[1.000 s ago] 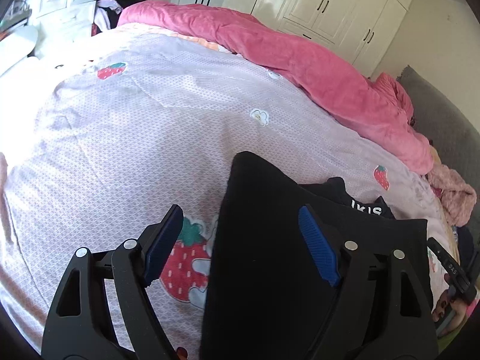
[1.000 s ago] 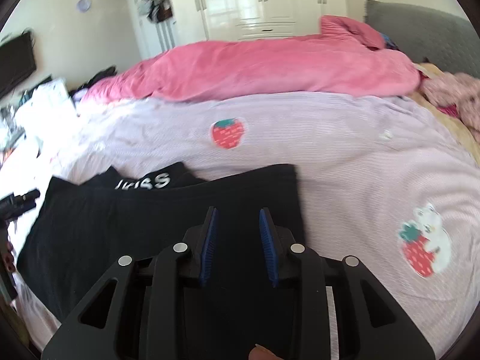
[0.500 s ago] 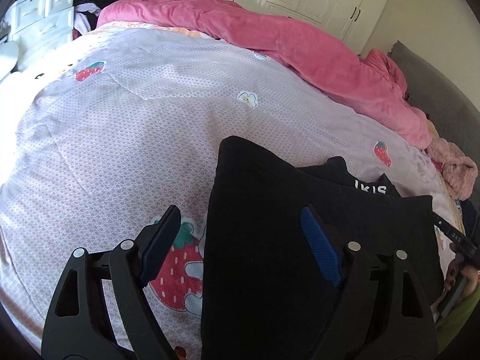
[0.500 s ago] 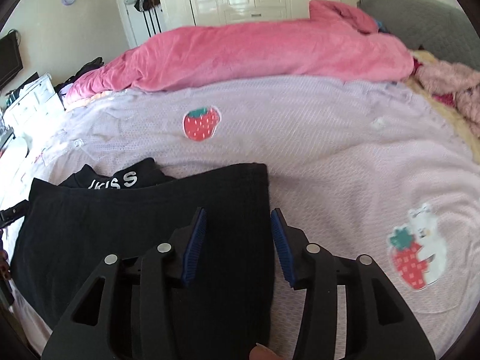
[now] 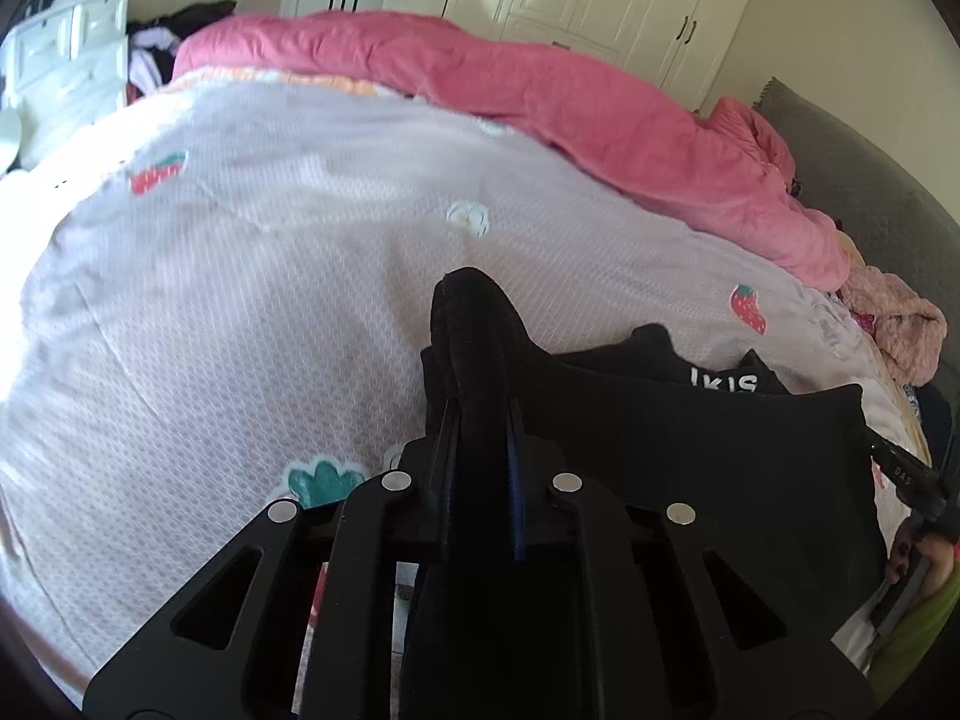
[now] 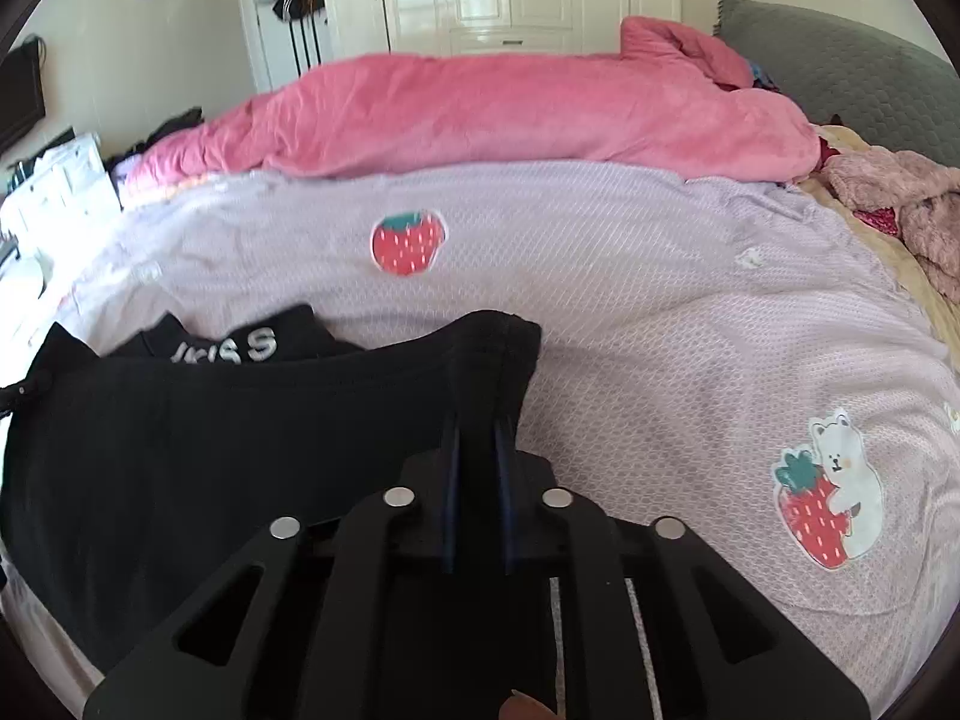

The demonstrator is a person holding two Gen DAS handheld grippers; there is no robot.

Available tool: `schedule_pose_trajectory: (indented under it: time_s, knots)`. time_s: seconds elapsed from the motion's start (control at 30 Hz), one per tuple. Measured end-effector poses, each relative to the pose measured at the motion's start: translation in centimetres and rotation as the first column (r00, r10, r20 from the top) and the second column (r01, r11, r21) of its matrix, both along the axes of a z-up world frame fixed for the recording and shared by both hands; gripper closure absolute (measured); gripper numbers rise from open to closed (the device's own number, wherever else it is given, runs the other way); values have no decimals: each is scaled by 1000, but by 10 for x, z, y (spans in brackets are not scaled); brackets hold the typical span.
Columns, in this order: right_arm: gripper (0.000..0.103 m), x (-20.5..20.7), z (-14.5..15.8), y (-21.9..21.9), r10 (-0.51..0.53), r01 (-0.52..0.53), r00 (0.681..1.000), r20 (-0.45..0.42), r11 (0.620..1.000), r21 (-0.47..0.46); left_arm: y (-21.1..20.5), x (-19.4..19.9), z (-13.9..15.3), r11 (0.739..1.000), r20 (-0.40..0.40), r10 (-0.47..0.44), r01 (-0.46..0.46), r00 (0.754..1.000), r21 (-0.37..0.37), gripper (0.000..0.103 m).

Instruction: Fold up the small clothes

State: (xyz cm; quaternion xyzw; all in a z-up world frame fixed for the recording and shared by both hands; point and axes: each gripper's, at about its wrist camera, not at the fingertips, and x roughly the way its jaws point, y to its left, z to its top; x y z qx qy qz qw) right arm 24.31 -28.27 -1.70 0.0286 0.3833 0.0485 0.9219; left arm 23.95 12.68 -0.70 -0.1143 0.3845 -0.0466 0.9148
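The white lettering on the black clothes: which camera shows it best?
The right wrist view. There the white lettering is large and near, on a black piece lying behind the black garment on the bed. In the left wrist view the lettering is smaller and partly cut off by the garment's edge.

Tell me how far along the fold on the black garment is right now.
Early. Done: the black garment lies spread on the lilac bedspread, with a black piece with white lettering under its far edge. In hand: the left gripper and right gripper are each shut on a corner, the fabric bunched up. Left: the folding itself; no fold shows yet.
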Motion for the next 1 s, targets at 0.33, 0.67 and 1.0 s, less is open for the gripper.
schedule_pose_trajectory:
  time_s: [0.33,0.67,1.0]
  knots:
    - [95,7,4,-12,-38,38,999,24,999,12,0,13,12,1000,50,-11,11,999,-7,99]
    - [84,12,-15,-10,-86,85,996,-36,996,-20,4,16,-16,996,-36,41,-38,999,86,86]
    - [46,-1,-8,-20,-145,145,989,-30,989,30,5,-2,-1,992,18,65,-67,998,102,78]
